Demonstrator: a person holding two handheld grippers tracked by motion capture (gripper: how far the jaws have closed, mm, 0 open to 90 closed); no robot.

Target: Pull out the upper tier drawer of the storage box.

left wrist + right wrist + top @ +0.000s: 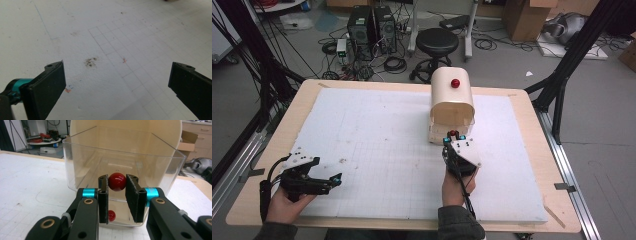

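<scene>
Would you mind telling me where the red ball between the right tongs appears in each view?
High view: the red ball is just right of centre, at the near end of the cream box, in the right gripper.
Left gripper view: faces the gridded white sheet instead.
Right gripper view: dead centre, pinched between the tongs.
Shared landmark: the gridded white sheet.

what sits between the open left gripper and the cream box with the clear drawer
Only bare white gridded foam board separates the left gripper from the cream box in the high view.
</scene>
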